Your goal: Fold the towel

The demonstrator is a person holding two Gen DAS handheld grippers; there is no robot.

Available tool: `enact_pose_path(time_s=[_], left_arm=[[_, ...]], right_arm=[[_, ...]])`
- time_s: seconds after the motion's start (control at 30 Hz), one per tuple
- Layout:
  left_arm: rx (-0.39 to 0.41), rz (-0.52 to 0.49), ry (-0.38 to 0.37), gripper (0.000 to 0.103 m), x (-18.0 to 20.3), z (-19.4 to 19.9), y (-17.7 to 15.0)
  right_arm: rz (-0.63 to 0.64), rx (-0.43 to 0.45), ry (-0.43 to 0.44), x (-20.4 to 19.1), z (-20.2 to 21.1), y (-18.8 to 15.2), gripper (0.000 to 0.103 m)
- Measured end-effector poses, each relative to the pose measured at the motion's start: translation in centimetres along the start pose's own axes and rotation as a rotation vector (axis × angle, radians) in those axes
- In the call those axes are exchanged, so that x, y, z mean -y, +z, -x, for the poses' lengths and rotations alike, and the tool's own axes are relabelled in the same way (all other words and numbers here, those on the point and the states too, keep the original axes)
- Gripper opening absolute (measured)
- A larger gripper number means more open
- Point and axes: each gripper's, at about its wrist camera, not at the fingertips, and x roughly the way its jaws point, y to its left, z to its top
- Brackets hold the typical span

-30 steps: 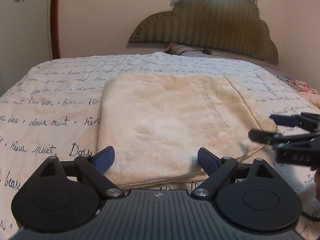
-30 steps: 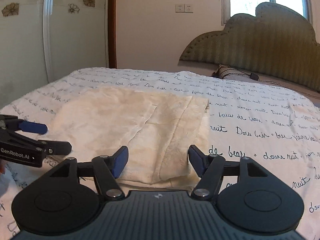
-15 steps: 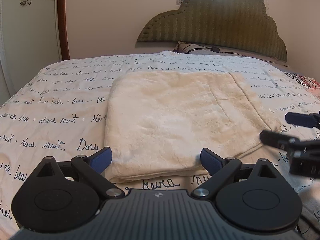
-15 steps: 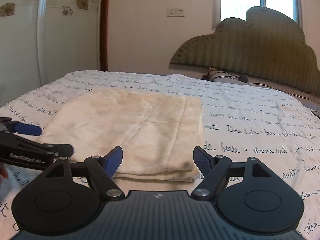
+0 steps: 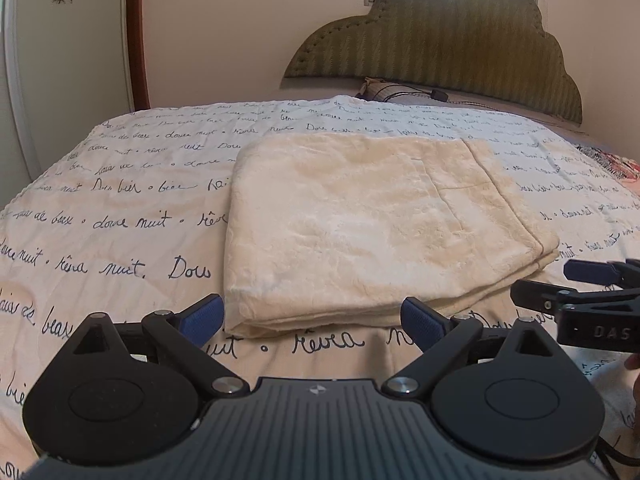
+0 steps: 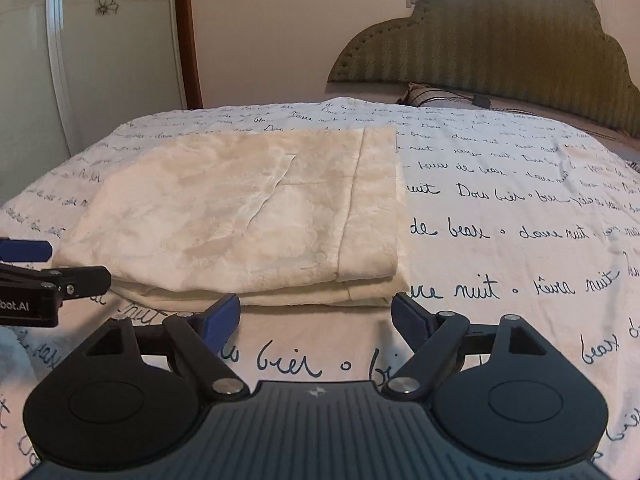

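Observation:
A cream towel (image 5: 360, 220) lies folded flat on the bed, its stacked layers showing along the near edge. In the right wrist view the same towel (image 6: 248, 216) has a narrow folded strip along its right side. My left gripper (image 5: 312, 318) is open, its blue pads just short of the towel's near edge with nothing between them. My right gripper (image 6: 316, 312) has its jaws opening, empty, just in front of the towel's near right corner. Each gripper shows in the other's view: the right gripper (image 5: 542, 280) at the towel's right corner, the left gripper (image 6: 76, 264) at its left corner.
The towel rests on a white quilt (image 5: 120, 208) printed with dark script. A green padded headboard (image 5: 440, 40) and a pillow (image 5: 384, 88) are at the far end. A flowered wardrobe door (image 6: 100, 60) stands on the left. A hand (image 5: 634, 364) shows at the right edge.
Both grippers have drawn back from the towel, so its near edge now lies beyond the fingertips instead of between them. The right jaws have widened. The towel has settled flat.

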Motion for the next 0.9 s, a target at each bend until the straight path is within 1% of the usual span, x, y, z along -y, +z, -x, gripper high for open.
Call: enact_pose_path(time_s=[0.07, 0.13, 0.23, 0.37, 0.5, 0.57, 0.63, 0.73, 0.8, 0.9], left_arm=[[0.000, 0.015, 0.003, 0.097, 0.0, 0.3, -0.3], [-0.008, 0.023, 0.005, 0.097, 0.0, 0.5, -0.5], [-0.021, 0.042, 0.010, 0.097, -0.1, 0.5, -1.0], [-0.028, 0.064, 0.009, 0.097, -0.2, 0.8, -2.0], [-0.050, 0.039, 0.026, 0.097, 0.0, 0.6, -3.1], [-0.047, 0.022, 0.041, 0.099, 0.0, 0.7, -3.7], [-0.029, 0.020, 0.050, 0.103, -0.2, 0.9, -4.1], [-0.024, 0.049, 0.040, 0.103, -0.6, 0.8, -4.5], [-0.022, 0.050, 0.044, 0.103, -0.6, 0.8, -4.5], [-0.019, 0.021, 0.071, 0.103, 0.1, 0.8, -4.7]], right_arm=[[-0.038, -0.001, 0.021, -0.1, 0.8, -0.1, 0.091], [-0.058, -0.028, 0.016, -0.5, 1.4, -0.3, 0.099], [-0.026, -0.057, -0.019, -1.9, 1.9, -0.7, 0.099], [0.067, -0.074, -0.030, -3.4, 1.7, -1.6, 0.100], [0.121, -0.073, -0.075, -4.1, 1.0, -2.6, 0.101], [0.123, -0.079, -0.089, -4.1, 0.7, -2.8, 0.101], [0.106, -0.094, -0.084, -3.9, 0.3, -2.8, 0.103], [0.057, -0.099, -0.053, -3.0, 0.2, -2.8, 0.103], [0.030, -0.102, -0.046, -2.8, 0.2, -2.8, 0.103], [0.051, -0.130, -0.075, -3.3, 0.2, -2.3, 0.103]])
